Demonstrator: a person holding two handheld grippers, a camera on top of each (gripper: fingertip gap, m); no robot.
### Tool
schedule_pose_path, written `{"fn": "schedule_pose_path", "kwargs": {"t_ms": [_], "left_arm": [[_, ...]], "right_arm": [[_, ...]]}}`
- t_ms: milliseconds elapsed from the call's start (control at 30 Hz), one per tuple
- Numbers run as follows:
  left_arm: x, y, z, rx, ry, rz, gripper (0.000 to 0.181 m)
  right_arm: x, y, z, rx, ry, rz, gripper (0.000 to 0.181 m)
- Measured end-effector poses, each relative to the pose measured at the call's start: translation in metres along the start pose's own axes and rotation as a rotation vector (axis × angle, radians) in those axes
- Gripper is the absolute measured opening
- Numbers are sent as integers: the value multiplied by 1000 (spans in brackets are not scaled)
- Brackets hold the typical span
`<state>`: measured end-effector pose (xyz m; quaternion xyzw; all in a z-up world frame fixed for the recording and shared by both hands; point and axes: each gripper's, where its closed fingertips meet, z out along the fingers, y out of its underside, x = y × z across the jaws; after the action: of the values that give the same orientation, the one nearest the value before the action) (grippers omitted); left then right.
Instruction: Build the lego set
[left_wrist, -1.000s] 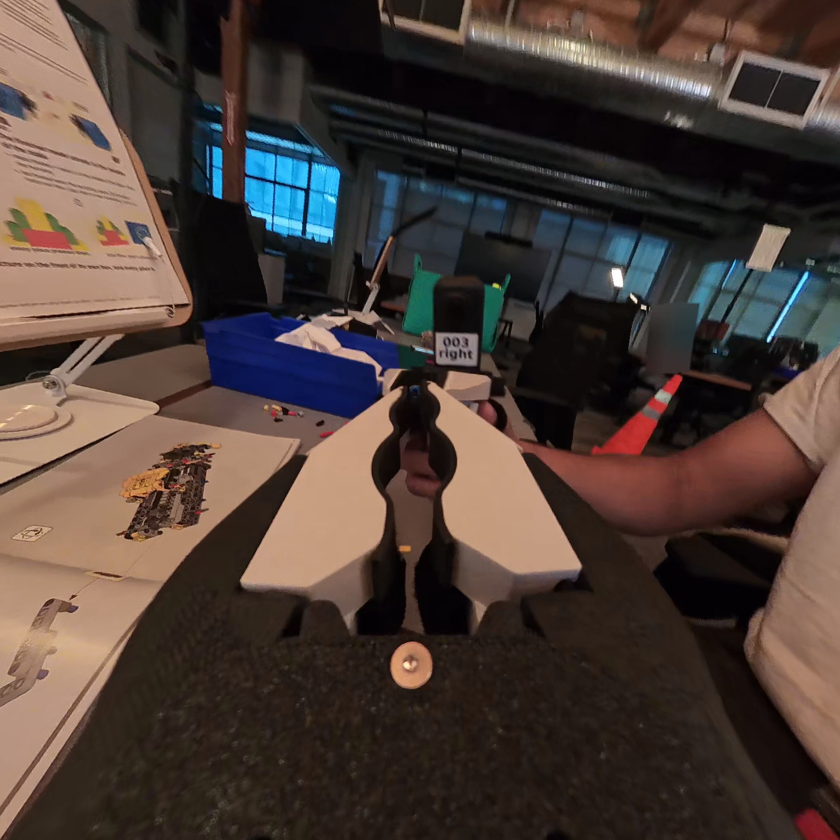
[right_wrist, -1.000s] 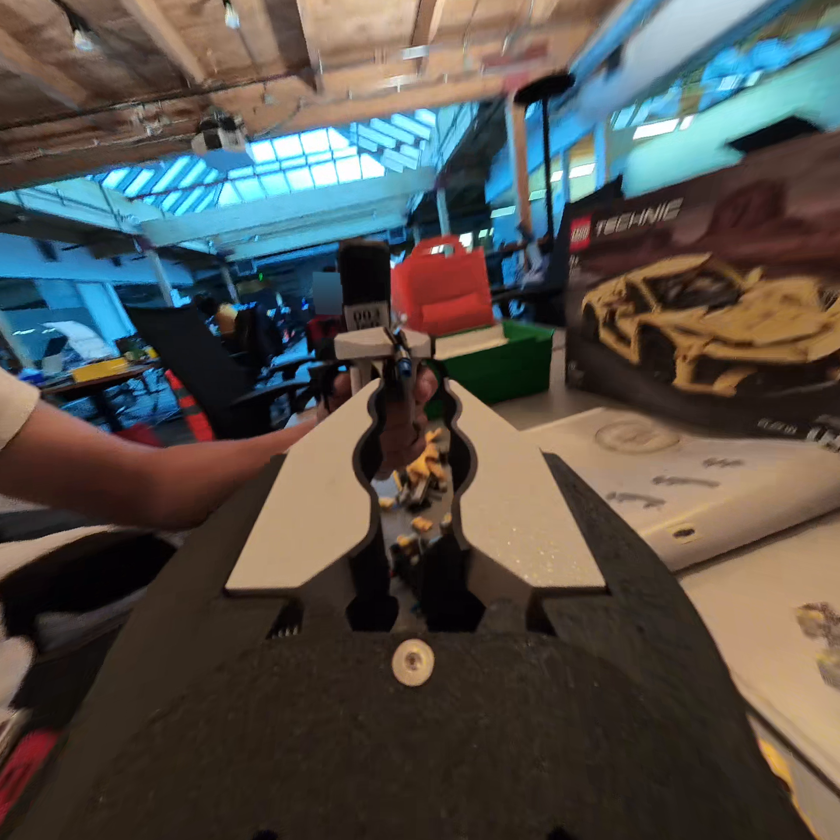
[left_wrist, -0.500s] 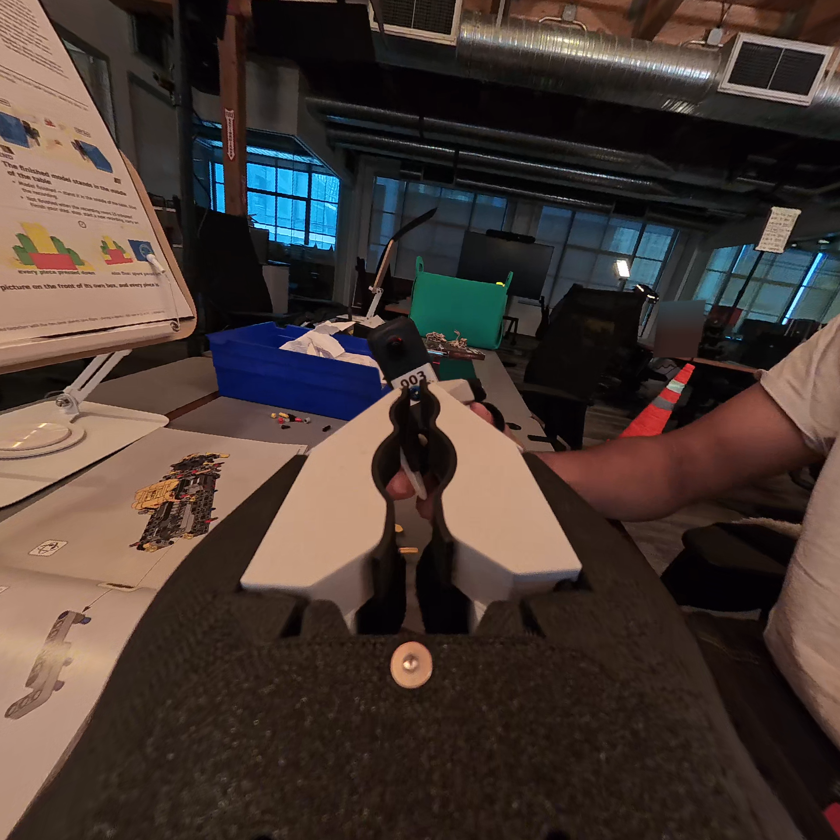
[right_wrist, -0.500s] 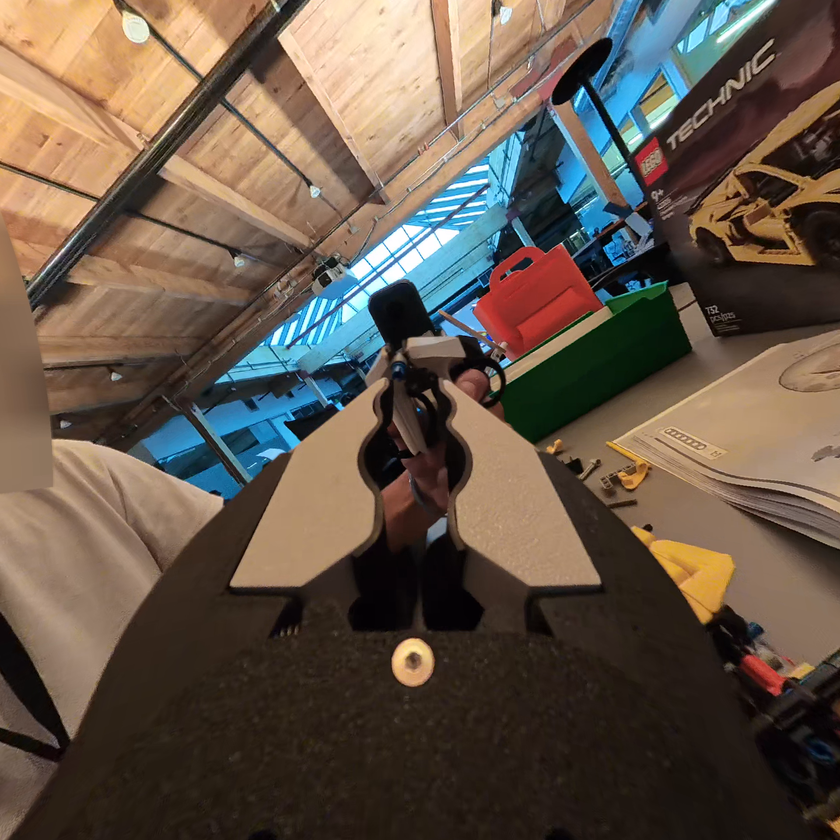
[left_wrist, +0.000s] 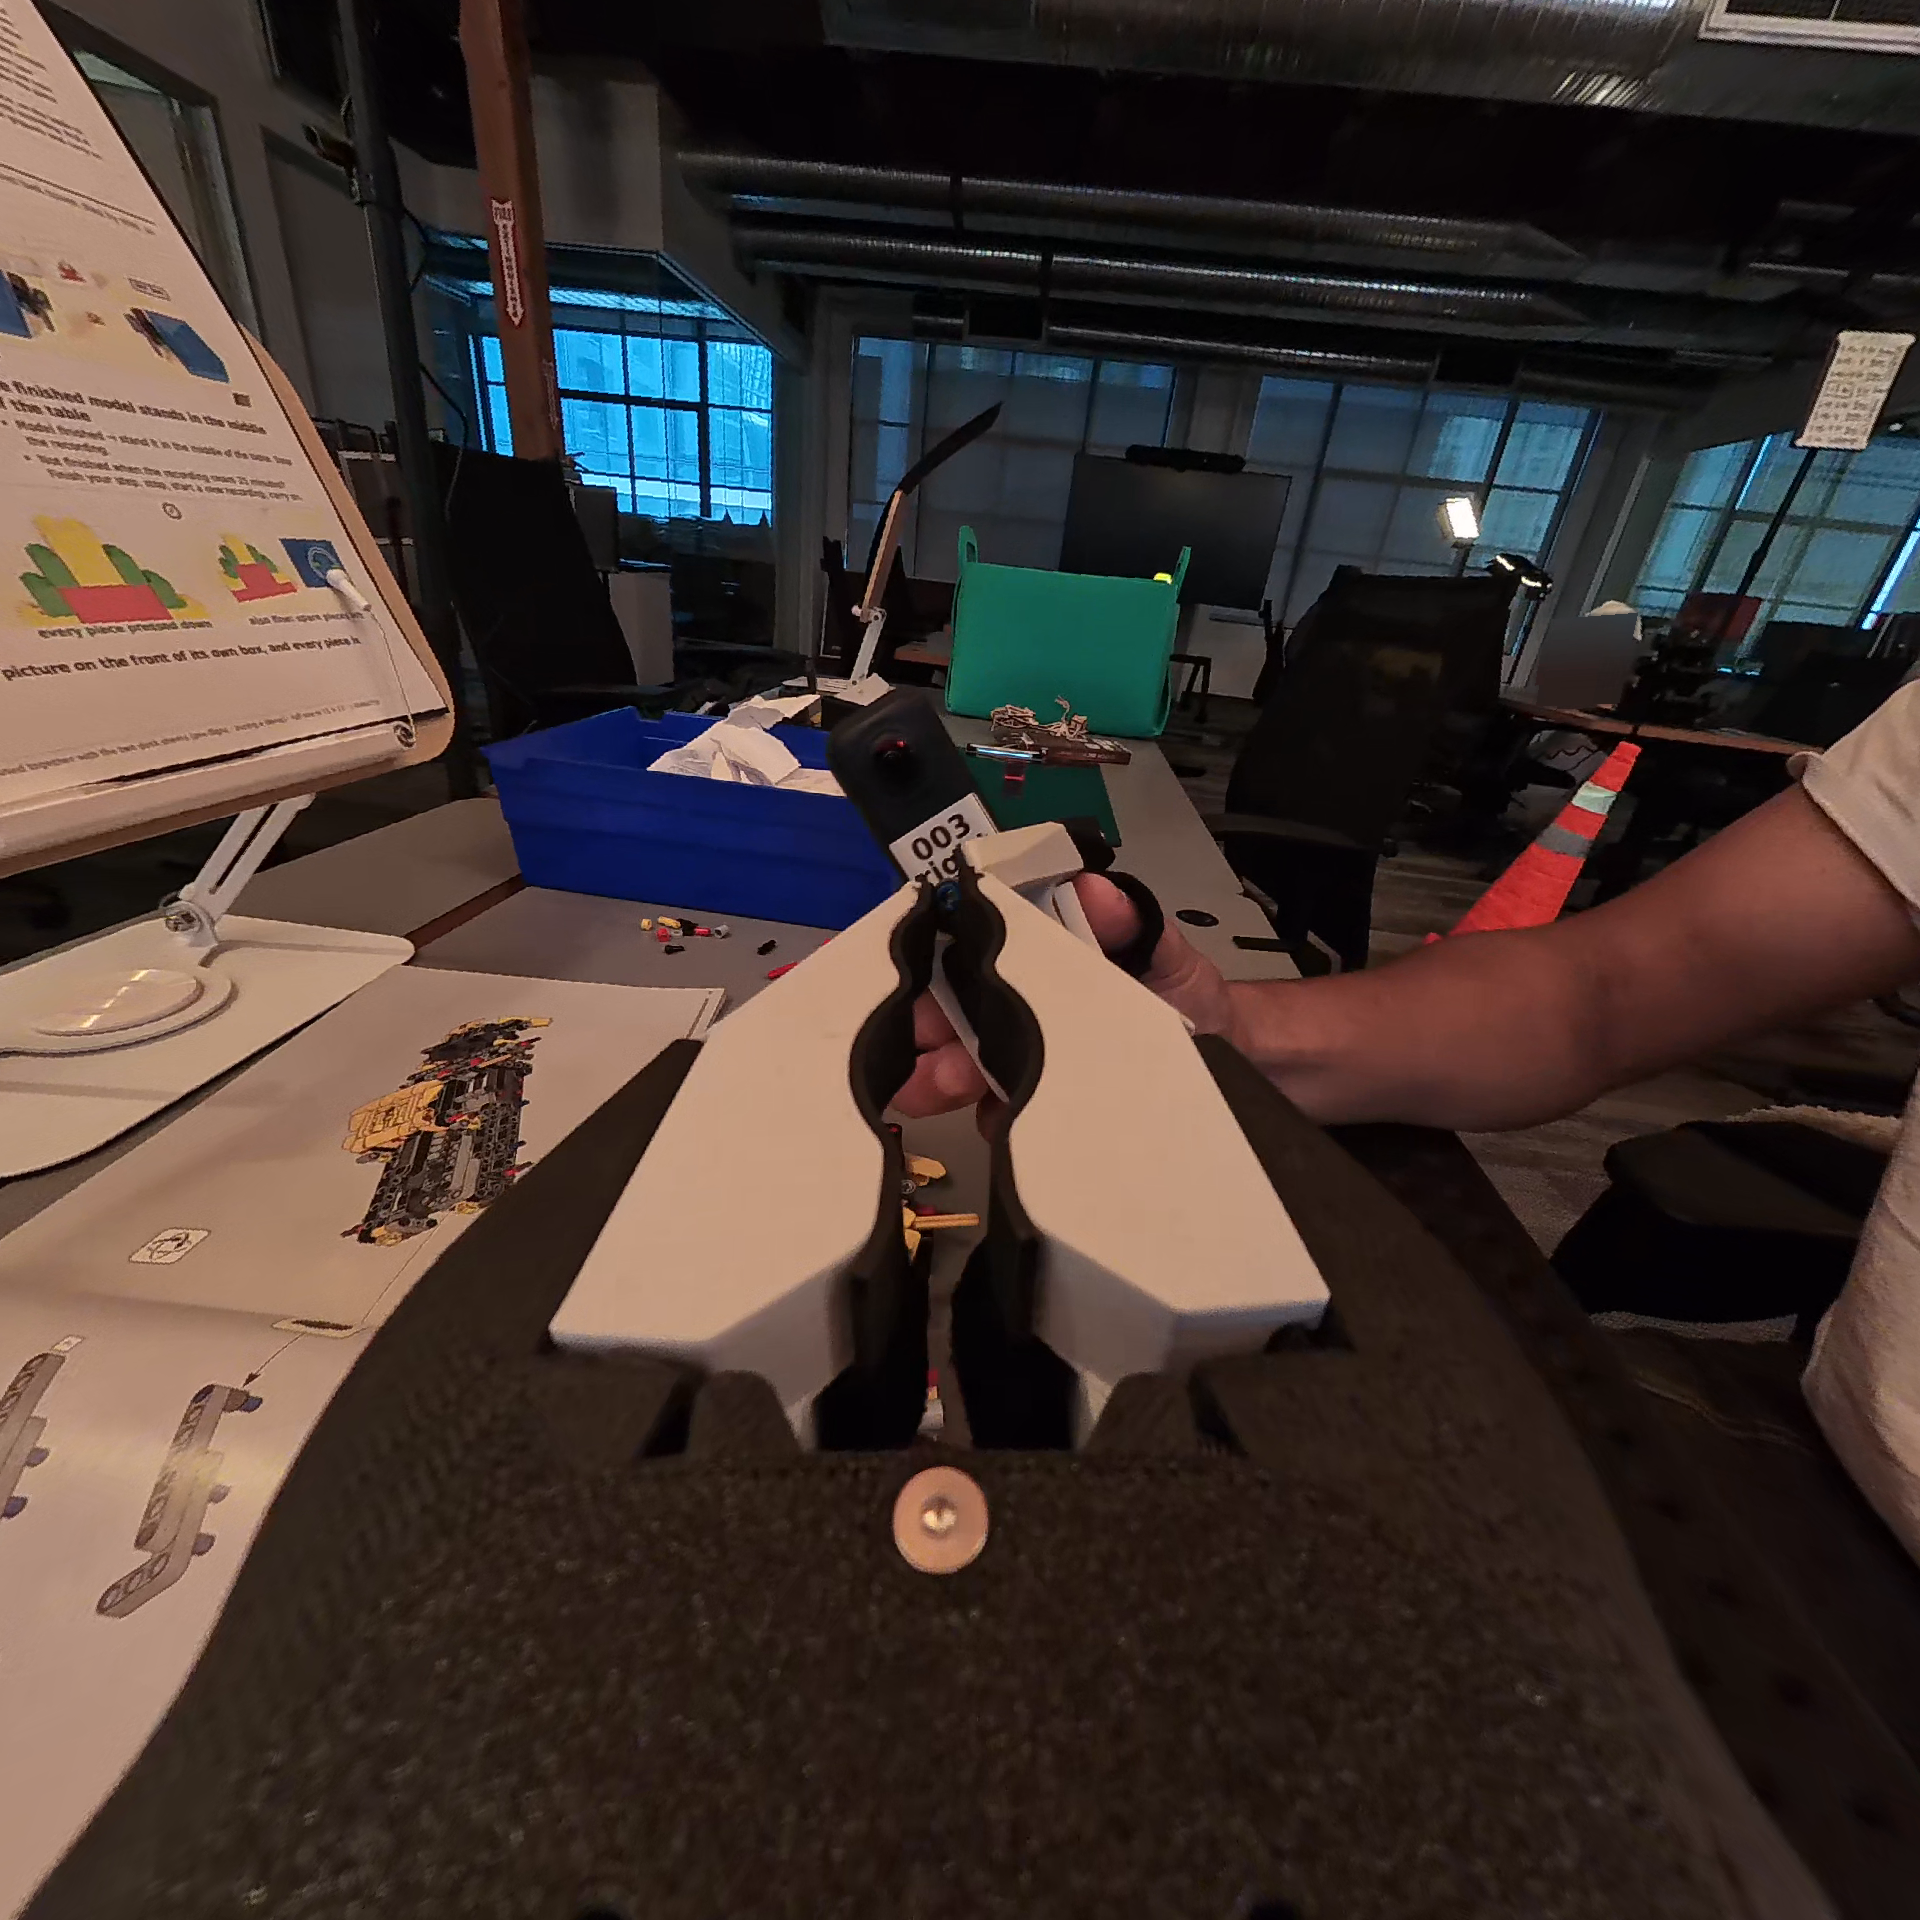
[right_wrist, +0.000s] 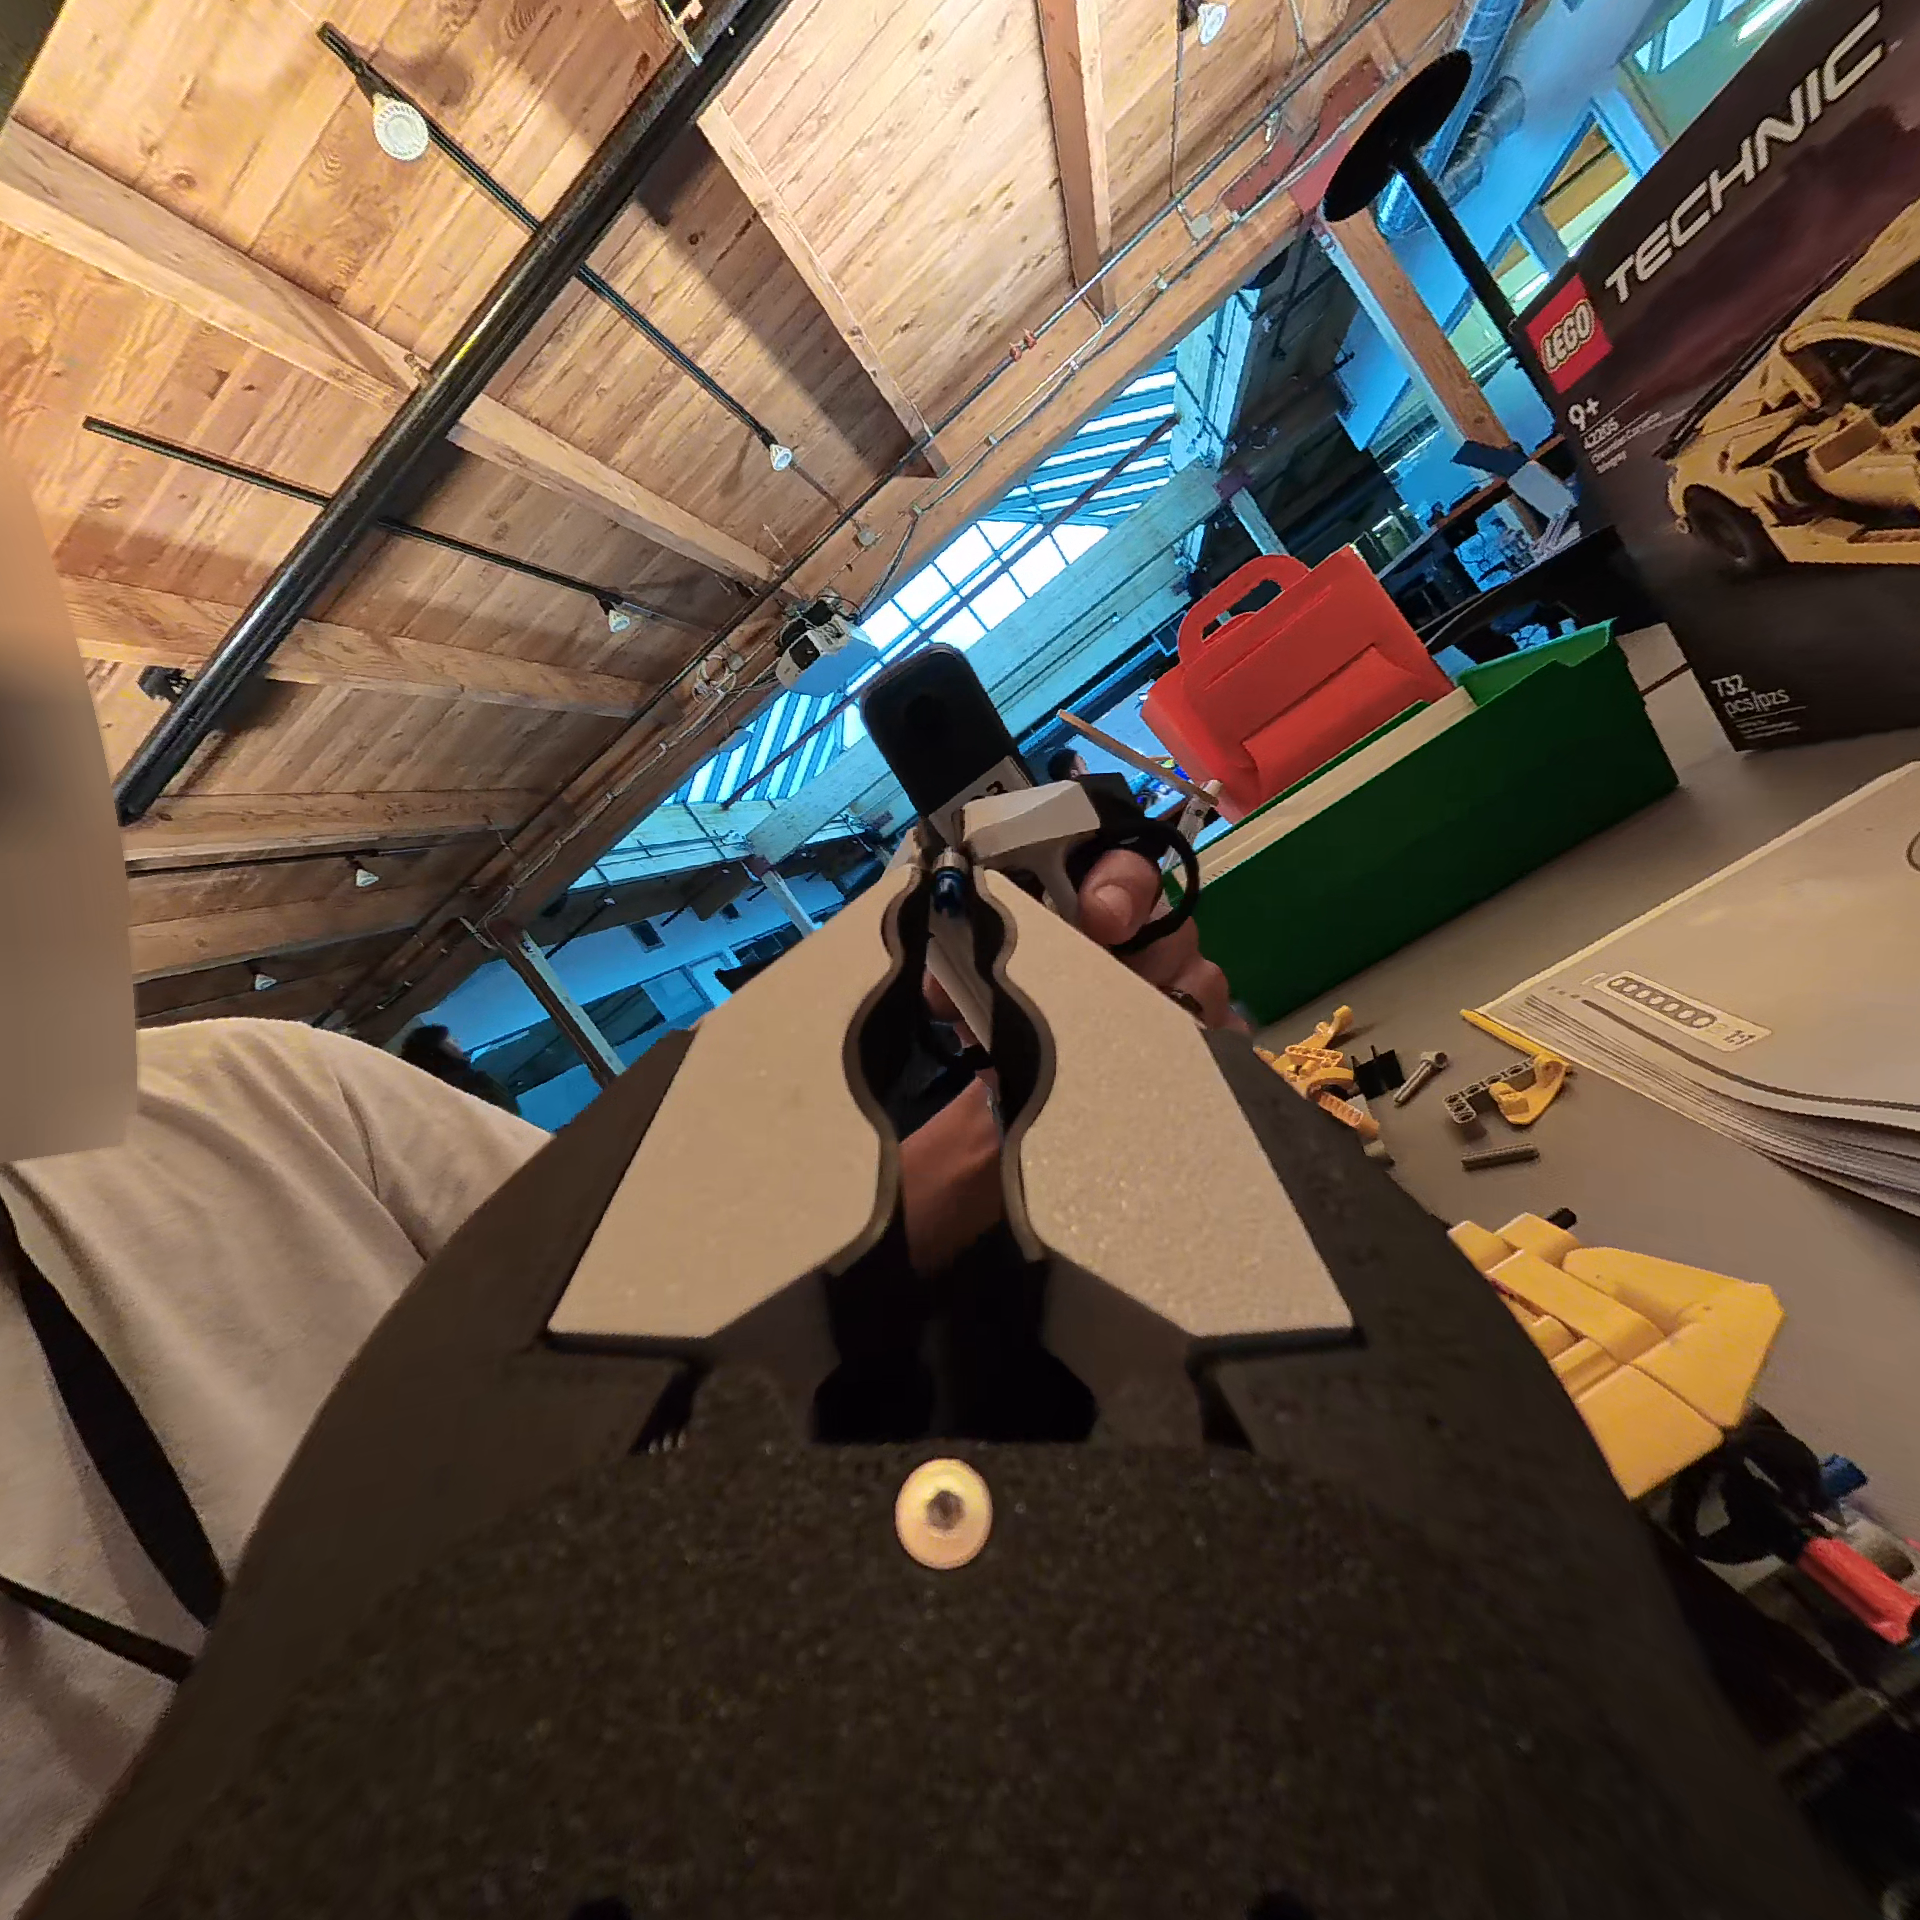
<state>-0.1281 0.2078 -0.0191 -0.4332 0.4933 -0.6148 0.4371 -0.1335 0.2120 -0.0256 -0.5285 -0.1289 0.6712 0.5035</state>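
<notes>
In the left wrist view, the left gripper (left_wrist: 943, 902) is pinched tight on a small blue pin (left_wrist: 947, 898) at its tips, and the right gripper (left_wrist: 1023, 868) meets it nose to nose from 12 o'clock. At 10 o'clock a blue bin (left_wrist: 665, 826) holds crumpled white paper (left_wrist: 740, 750); a green bag (left_wrist: 1062, 646) stands behind it at 12 o'clock. Loose small pieces (left_wrist: 688, 928) lie just before the bin, and the open instruction booklet (left_wrist: 312, 1164) spreads at 9 o'clock under a tilted sheet on a stand (left_wrist: 177, 499). The right wrist view tips upward to a wooden ceiling: the right gripper (right_wrist: 948, 885) is likewise clamped on the blue pin (right_wrist: 945, 885), facing the left gripper (right_wrist: 1023, 826). Only here appear a green bin (right_wrist: 1434, 831) at 2 o'clock with a white slab inside, a red bag (right_wrist: 1288, 665) behind it, the set's box (right_wrist: 1756, 416), scattered yellow and grey pieces (right_wrist: 1455, 1081) at 3 o'clock, and the part-built yellow model (right_wrist: 1621, 1351) at 4 o'clock.
</notes>
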Motion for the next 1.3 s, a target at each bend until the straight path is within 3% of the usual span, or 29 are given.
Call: {"fn": "schedule_pose_path", "kwargs": {"t_ms": [567,1300], "left_arm": [[3,4,-1,-53,7,41,3],[3,5,-2,-64,-6,62,3]], "right_arm": [[-3,1,-1,-21,-12,14,11],[0,5,0,-41,-6,26,5]]}}
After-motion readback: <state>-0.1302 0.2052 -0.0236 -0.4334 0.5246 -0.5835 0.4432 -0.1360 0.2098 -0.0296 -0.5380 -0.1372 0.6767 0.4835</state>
